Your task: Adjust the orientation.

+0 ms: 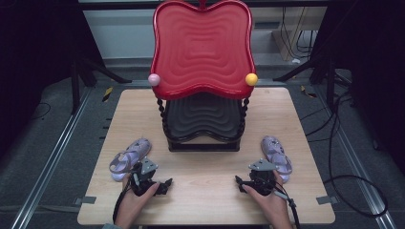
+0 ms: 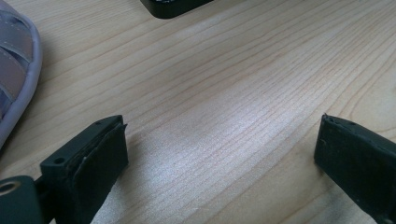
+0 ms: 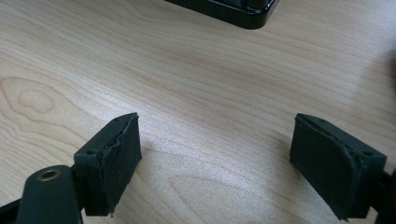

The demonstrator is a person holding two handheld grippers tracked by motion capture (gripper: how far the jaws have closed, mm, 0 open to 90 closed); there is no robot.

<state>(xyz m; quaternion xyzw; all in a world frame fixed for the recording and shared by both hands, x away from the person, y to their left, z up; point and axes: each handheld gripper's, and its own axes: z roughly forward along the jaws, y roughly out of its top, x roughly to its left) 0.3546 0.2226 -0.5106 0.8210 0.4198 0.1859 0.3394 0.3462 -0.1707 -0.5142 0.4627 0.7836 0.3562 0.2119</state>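
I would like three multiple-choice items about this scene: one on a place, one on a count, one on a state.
1. Where does the yellow ball sit?
A. on the red tray's right front corner
B. on the table
C. inside a sandal

2. How many lilac sandals lie on the table?
A. one
B. two
C. four

3. How do the left tool's jaws stand?
A. shut on a sandal
B. shut on nothing
C. open with bare wood between

Key: 1 A, it sits at the tray's corner; 2 B, left sandal and right sandal; 3 C, a wide gap shows.
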